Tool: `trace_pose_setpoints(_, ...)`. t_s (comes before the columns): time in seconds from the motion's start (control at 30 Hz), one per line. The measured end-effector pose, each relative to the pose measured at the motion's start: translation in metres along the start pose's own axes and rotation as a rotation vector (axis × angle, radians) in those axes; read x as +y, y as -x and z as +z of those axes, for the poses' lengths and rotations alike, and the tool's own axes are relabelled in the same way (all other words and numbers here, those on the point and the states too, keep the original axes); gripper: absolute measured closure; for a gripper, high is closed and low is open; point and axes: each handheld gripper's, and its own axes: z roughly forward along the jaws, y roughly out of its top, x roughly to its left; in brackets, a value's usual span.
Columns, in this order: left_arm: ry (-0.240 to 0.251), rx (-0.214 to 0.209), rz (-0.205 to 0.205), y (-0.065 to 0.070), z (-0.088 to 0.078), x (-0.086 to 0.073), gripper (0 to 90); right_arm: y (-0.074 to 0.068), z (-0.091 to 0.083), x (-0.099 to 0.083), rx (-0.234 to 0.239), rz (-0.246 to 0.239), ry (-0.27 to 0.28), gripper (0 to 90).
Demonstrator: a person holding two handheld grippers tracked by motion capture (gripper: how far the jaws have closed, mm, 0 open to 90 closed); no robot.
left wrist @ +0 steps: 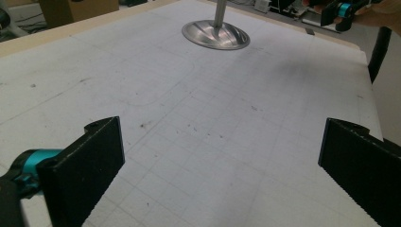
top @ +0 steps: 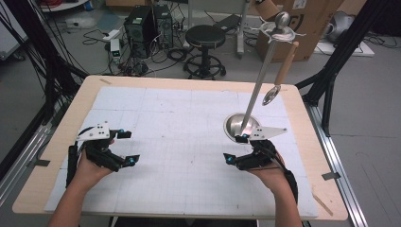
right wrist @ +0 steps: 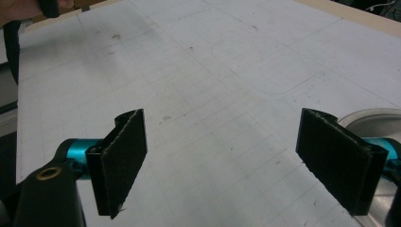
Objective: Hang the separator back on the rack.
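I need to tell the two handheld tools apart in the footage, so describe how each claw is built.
The left claw and right claw match: black frames, flat black ribbed pads, turquoise fittings at the jaw bases and a pale grey three-cornered plate on top. A black cable trails along each forearm. The forearms are bare, with no sleeves showing.

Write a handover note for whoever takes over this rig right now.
Left gripper: open, holding nothing, low over the white mat.
Right gripper: open, holding nothing, just beside the steel stand's base.
Stand: upright on the mat's right half; a wooden-handled spoon hangs from its top hooks.
Done: spoon looks hung.
Left: nothing else lies on the mat; probably just withdraw.
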Motion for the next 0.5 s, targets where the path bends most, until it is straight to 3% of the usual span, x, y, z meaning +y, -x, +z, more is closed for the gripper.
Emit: trace_pose_setpoints(0.5,-0.002,-0.001,0.004,0.0005,-0.0005,0.0002,1.6,0.0023,0.0023,-0.0034,-0.011,0.016,-0.011,16.7)
